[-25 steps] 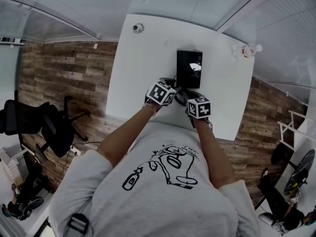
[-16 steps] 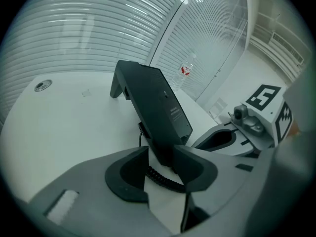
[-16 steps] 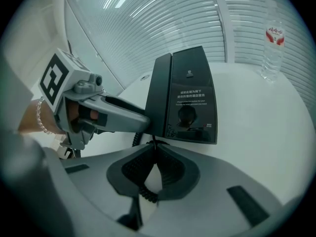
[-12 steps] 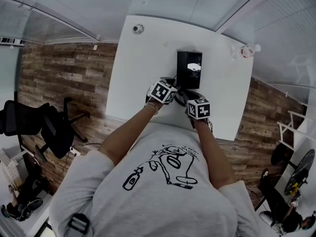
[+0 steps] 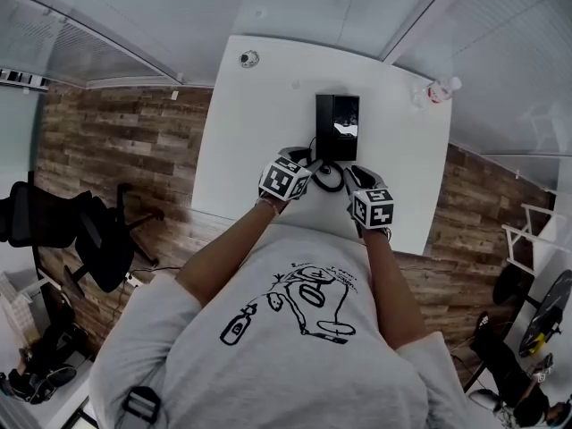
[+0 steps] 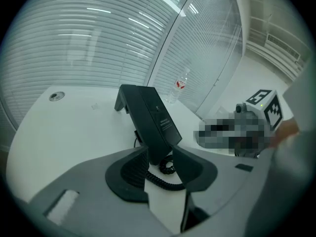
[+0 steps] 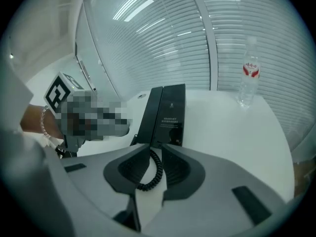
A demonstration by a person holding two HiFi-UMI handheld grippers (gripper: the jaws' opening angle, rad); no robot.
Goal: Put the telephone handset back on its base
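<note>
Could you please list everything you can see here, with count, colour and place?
table: one, white, centre of the room
phone: one, black, middle of the table, handset along its left side
cord: one, black, coiled, on the table at the phone's near end
bottle: one, clear with a red label, far right corner of the table
disc: one, grey, far left corner of the table
chair: one, black, on the wooden floor to the left
shirt: one, grey with a black drawing, on the person
left tongs: one, grey, open, near the phone's near end
right tongs: one, grey, open, over the cord
</note>
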